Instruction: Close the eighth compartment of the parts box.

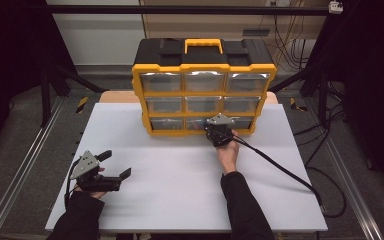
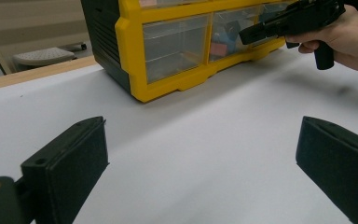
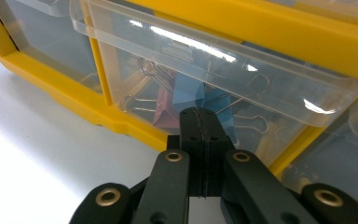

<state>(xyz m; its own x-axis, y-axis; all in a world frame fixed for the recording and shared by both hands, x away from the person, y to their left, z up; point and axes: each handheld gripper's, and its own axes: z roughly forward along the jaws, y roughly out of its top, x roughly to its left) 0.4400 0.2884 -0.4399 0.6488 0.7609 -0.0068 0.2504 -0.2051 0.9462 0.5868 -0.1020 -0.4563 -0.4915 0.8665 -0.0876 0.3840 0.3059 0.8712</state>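
The white tabletop (image 1: 180, 185) carries a yellow-and-black plastic organiser cabinet (image 1: 203, 90) with nine clear drawers, standing upright at the far middle. It looks bulky and stiff, probably heavy enough to stay put when a single drawer is pulled, though a hard tug could slide it on the smooth surface.

The clear plastic bottom-middle drawer (image 3: 214, 88) is the thing in play. It holds coloured binder clips (image 3: 186, 100) in blue and pink with wire handles. The drawer looks light, rigid and slick, and its thin overhanging lip at the top front is the natural place to hook or pinch; the glossy plastic may slip from flat pads.

The right claw (image 3: 204, 140) has its jaws pressed together with nothing between them, tips just in front of that drawer's face, below the lip. The right hand (image 1: 228, 152) reaches forward with the forearm stretched out across the tabletop.

The left claw (image 1: 111, 167) rests low near the front left, well apart from the cabinet, jaws spread wide and pointing toward it.
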